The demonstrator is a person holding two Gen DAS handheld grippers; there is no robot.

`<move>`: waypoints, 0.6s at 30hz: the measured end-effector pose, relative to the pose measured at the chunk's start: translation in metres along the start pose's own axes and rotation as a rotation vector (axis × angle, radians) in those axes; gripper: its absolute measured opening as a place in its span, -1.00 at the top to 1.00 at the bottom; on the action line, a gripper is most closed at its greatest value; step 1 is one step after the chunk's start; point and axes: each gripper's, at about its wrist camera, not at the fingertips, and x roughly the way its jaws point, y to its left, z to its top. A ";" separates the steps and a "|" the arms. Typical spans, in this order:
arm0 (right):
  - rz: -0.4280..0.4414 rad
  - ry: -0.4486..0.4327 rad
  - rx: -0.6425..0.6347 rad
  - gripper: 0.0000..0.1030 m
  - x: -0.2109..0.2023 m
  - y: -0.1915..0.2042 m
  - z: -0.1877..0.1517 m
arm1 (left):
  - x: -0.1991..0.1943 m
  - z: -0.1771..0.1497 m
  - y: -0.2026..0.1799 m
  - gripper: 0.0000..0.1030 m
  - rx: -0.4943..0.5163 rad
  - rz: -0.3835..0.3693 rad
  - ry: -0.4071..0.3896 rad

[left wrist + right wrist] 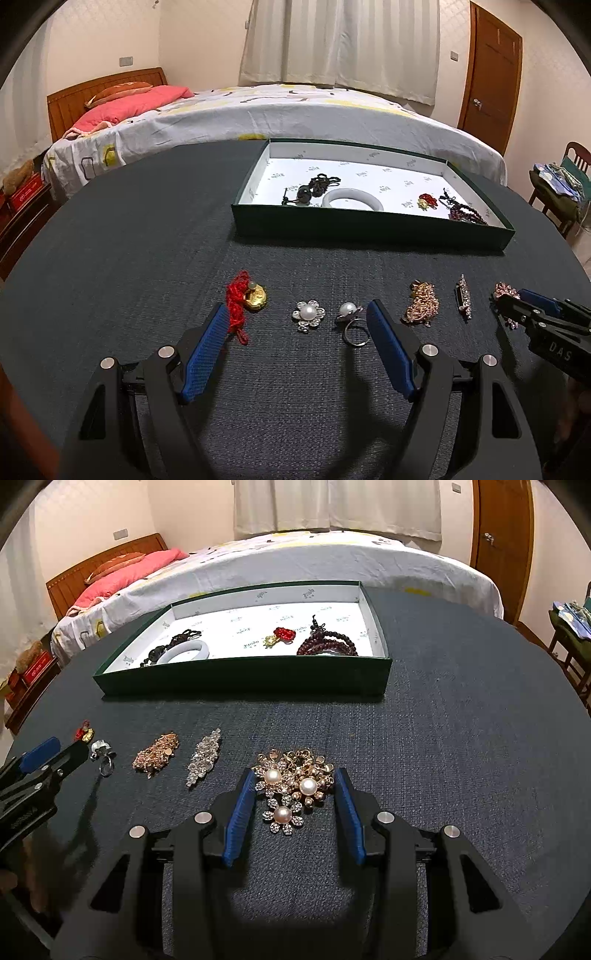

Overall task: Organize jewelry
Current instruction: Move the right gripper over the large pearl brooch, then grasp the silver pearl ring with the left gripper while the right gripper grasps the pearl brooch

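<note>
Two open grippers over jewelry on a dark table

The right gripper [294,786] has its jaws apart around the pearl flower brooch pile [291,786], not squeezing it; the left view shows only a corner of that pile; the left gripper [299,321] has jaws apart around one pearl flower pin [308,315] and one pearl ring [351,321], which the right view half hides; the green box [369,225] at 12 o'clock holds four pieces, its front wall cutting off the dark beads [327,644]; six pieces lie on the table.
</note>
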 end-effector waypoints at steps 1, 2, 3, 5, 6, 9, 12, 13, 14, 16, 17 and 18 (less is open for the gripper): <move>0.002 0.000 0.001 0.17 0.000 0.000 0.000 | 0.000 0.000 -0.002 -0.43 0.004 -0.003 -0.003; 0.004 0.000 0.003 0.17 -0.001 -0.001 0.000 | -0.001 0.001 -0.004 -0.42 0.011 -0.006 -0.006; 0.005 0.001 0.003 0.17 0.000 -0.001 0.001 | -0.001 0.001 -0.007 -0.42 0.022 -0.010 -0.011; 0.009 0.001 0.004 0.17 0.000 -0.001 0.000 | -0.001 0.002 -0.012 -0.32 0.043 -0.017 -0.012; 0.012 0.001 0.006 0.17 0.000 -0.001 0.000 | 0.000 0.002 -0.015 -0.29 0.053 -0.021 -0.008; 0.021 0.000 0.011 0.17 -0.001 -0.003 0.000 | 0.006 0.004 -0.022 -0.11 0.069 -0.039 0.016; 0.030 -0.002 0.018 0.17 -0.001 -0.005 0.000 | 0.012 0.005 -0.026 0.12 0.066 -0.061 0.037; 0.031 -0.003 0.019 0.17 -0.001 -0.005 0.000 | 0.014 0.005 -0.026 0.20 0.060 -0.076 0.048; 0.033 -0.004 0.021 0.17 -0.002 -0.006 0.000 | 0.015 0.004 -0.026 0.23 0.055 -0.086 0.057; 0.039 -0.005 0.024 0.17 -0.002 -0.006 -0.001 | 0.019 0.003 -0.026 0.29 0.054 -0.085 0.076; 0.039 -0.006 0.024 0.17 -0.002 -0.007 -0.001 | 0.020 0.002 -0.026 0.36 0.057 -0.084 0.083; 0.040 -0.007 0.025 0.17 -0.002 -0.007 -0.001 | 0.020 0.000 -0.025 0.39 0.057 -0.092 0.092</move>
